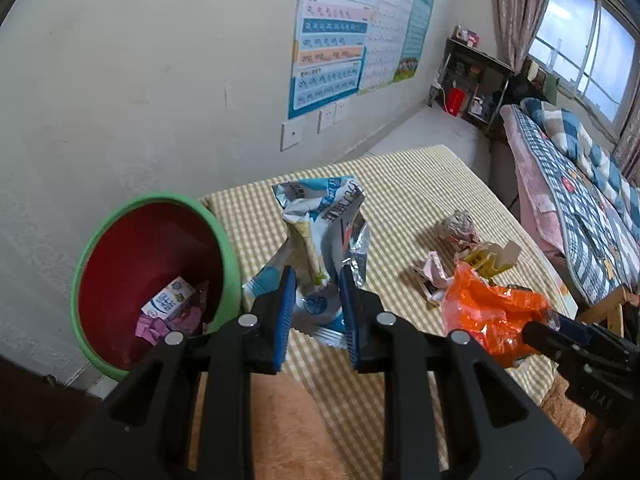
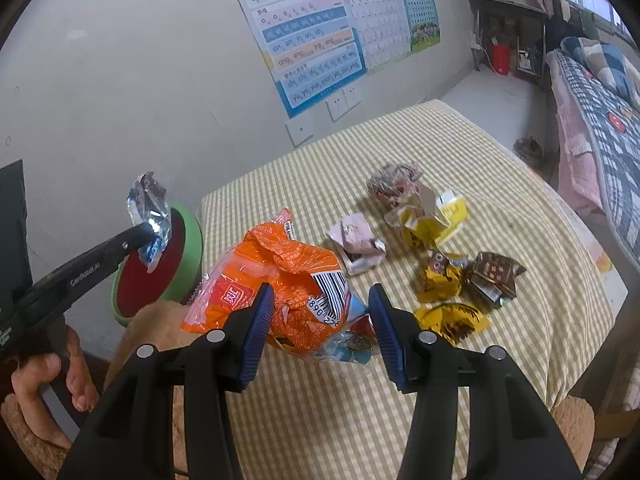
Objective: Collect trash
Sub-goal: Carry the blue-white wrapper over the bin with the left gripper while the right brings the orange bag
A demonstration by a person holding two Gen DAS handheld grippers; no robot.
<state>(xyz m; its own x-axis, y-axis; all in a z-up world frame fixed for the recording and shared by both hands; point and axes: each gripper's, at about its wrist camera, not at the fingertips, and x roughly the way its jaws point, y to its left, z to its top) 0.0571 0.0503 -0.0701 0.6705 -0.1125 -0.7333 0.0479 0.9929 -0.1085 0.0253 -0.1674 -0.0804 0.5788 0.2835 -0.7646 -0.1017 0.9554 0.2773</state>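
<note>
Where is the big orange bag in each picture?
Left wrist view: the orange bag is at the lower right, on the checked tablecloth.
Right wrist view: the bag is at the centre, between the right tongs.
Shared landmark: the green-rimmed bin, left of the bag.

Daylight from window (image 1: 580, 52) | soft shadows | fisheye bending — dark corners | sharp focus

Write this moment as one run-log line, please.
left gripper: shut on blue-white wrapper, beside bin | right gripper: open around orange bag | table: more wrappers
</note>
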